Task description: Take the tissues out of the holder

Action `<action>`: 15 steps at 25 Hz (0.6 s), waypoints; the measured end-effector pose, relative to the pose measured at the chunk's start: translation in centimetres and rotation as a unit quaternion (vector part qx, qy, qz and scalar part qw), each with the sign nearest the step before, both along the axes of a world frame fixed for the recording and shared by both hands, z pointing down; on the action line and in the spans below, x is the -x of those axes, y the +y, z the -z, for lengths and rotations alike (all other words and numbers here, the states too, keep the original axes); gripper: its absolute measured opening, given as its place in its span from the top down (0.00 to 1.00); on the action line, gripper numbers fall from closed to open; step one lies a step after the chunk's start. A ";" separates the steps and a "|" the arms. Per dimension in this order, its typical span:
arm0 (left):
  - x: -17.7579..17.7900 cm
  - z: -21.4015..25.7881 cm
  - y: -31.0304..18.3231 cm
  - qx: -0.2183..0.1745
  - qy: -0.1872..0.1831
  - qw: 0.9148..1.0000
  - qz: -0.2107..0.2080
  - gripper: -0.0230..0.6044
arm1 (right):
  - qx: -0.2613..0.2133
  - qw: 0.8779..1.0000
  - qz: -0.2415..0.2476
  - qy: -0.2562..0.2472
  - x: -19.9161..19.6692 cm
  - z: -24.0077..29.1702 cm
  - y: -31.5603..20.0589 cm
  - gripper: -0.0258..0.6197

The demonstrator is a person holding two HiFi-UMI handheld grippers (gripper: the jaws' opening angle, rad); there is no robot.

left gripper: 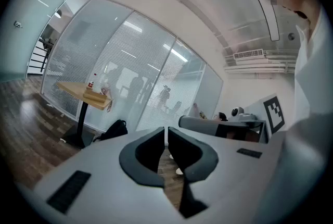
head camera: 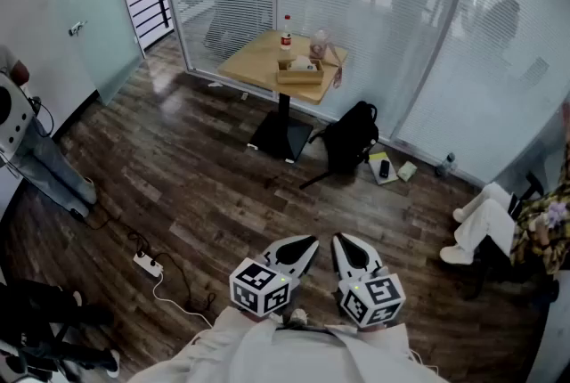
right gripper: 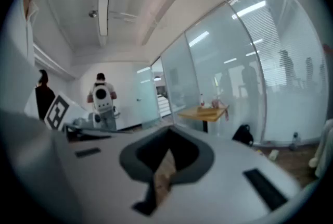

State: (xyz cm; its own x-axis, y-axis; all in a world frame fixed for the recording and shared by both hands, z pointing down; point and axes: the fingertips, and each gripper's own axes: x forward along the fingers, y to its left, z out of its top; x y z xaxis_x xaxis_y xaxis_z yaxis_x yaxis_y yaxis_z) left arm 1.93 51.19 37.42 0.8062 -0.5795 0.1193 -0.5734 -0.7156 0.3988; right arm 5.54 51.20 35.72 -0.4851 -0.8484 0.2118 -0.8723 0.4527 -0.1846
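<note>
While the table point(head camera: 252, 61) is seen well apart across the floor, the left gripper point(head camera: 310, 243) and right gripper point(head camera: 339, 241) are held clenched and empty. The holder point(head camera: 298, 77) is set there, and the bottle point(head camera: 286, 38) just beside it could be toppled if the tissues point(head camera: 304, 63) are pulled carelessly.

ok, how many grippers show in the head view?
2. The left gripper is at bottom centre, the right gripper close beside it; both are shut, over the floor. None looks hidden.

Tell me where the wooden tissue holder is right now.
Head view, top centre: the wooden tissue holder sits on the square wooden table, beside the red-capped bottle.
</note>
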 end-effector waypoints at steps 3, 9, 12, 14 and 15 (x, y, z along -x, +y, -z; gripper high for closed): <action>0.5 -0.8 0.3 0.005 -0.009 1.000 0.007 0.92 | 0.008 1.000 0.004 0.001 0.3 -0.9 0.6 0.94; 0.9 -1.1 -0.3 -0.006 -0.046 0.999 0.025 0.92 | 0.004 1.000 0.010 0.024 0.1 -1.0 0.8 0.94; 1.1 -0.5 -0.8 -0.022 -0.054 0.998 0.028 0.92 | 0.003 0.999 0.019 0.036 0.4 -1.0 0.5 0.94; 1.2 0.1 -1.2 -0.031 -0.056 0.997 0.032 0.92 | 0.002 0.999 0.019 0.037 0.3 -0.7 0.0 0.94; 1.3 0.5 -1.5 -0.036 -0.057 0.997 0.036 0.92 | -0.002 0.999 0.018 0.039 0.2 -0.3 -0.3 0.94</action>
